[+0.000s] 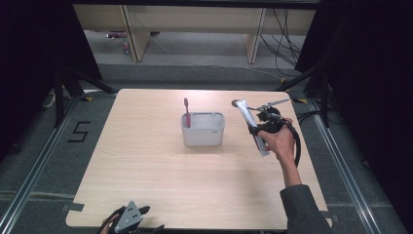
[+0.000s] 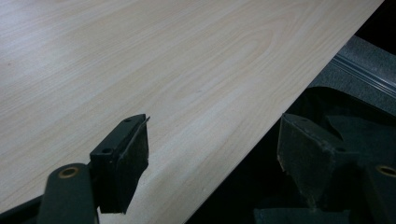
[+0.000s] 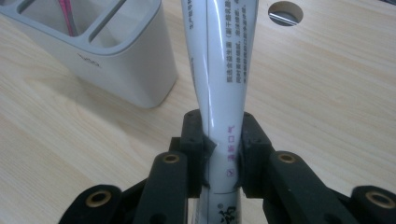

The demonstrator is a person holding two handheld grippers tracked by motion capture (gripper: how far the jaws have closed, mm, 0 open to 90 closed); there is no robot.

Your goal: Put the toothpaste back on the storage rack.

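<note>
A white toothpaste tube [image 1: 249, 122] is gripped by my right gripper [image 1: 260, 127], held above the table to the right of a white holder [image 1: 203, 129]. In the right gripper view both pads press on the tube [image 3: 219, 84], which runs away from me past the holder [image 3: 112, 60]. A pink toothbrush [image 1: 186, 112] stands upright in the holder's left compartment. My left gripper [image 1: 130, 217] rests at the table's near-left edge; in the left gripper view its jaws [image 2: 212, 154] stand wide apart with nothing between them, straddling the table edge.
The wooden table [image 1: 160, 180] has a round cable hole [image 3: 285, 12] near its far right corner. Dark curtains flank both sides. Cables and table legs lie on the floor beyond the far edge.
</note>
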